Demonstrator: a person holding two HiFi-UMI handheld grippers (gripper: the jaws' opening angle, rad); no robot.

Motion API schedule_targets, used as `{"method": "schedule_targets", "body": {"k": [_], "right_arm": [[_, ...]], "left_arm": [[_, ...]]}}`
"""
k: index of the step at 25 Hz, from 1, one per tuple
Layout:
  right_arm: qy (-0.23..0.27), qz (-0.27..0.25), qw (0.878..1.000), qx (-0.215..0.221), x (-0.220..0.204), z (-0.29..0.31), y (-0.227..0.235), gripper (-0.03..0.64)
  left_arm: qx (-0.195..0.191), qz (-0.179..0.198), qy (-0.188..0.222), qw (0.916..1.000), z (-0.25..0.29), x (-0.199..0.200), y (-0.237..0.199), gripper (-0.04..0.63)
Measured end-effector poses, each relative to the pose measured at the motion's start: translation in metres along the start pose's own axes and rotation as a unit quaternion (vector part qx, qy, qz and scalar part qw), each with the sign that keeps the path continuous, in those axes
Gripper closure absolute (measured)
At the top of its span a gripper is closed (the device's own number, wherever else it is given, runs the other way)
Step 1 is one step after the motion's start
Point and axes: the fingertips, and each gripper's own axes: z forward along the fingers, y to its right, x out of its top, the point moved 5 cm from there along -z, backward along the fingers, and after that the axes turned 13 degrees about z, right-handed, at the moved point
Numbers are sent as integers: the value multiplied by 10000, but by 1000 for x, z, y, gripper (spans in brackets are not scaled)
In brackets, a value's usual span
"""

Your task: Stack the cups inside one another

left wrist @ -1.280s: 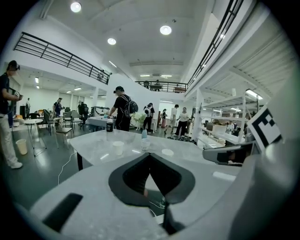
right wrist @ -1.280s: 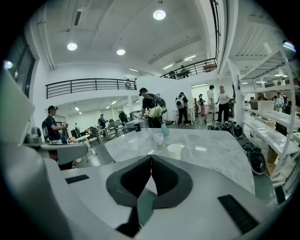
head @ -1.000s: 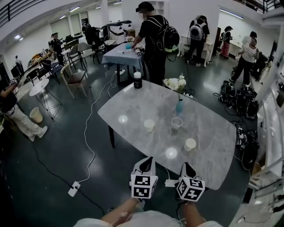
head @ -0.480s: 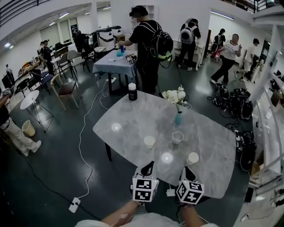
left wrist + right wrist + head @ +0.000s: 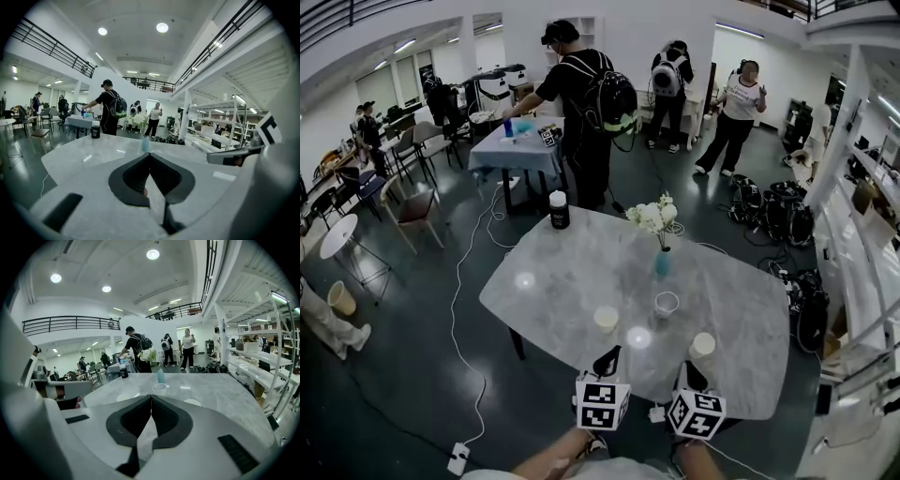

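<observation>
Nothing stacked yet: three cups point(image 5: 666, 304) sat apart on table point(image 5: 562, 272). Left gripper point(image 5: 612, 354) and right gripper point(image 5: 687, 368) both pressed together, empty.

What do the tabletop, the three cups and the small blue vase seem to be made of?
Tabletop: polished marble or marble-look slab; grey mottling, ceiling lights mirrored as bright spots.
Cups (left, middle, right): probably paper or thin plastic; plain white, matte, thin rims.
Vase: perhaps glazed ceramic or glass; smooth pale blue, too small to tell.
</observation>
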Motion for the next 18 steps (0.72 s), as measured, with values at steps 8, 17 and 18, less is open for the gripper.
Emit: {"method": "schedule_targets", "body": {"k": [8,17,18], "right_arm": [[11,-41,10000,-46,3,3,8,609],[48,-110,9999,92,21,17,14,609],[60,-122,9999,98,23,17,15,609]], "left_arm": [[-154,-41,-62,9999,13,-6,11,598],[-109,117,10,9999,27,8,19,598],[-111,96,6,9999,28,10,20,598]]}}
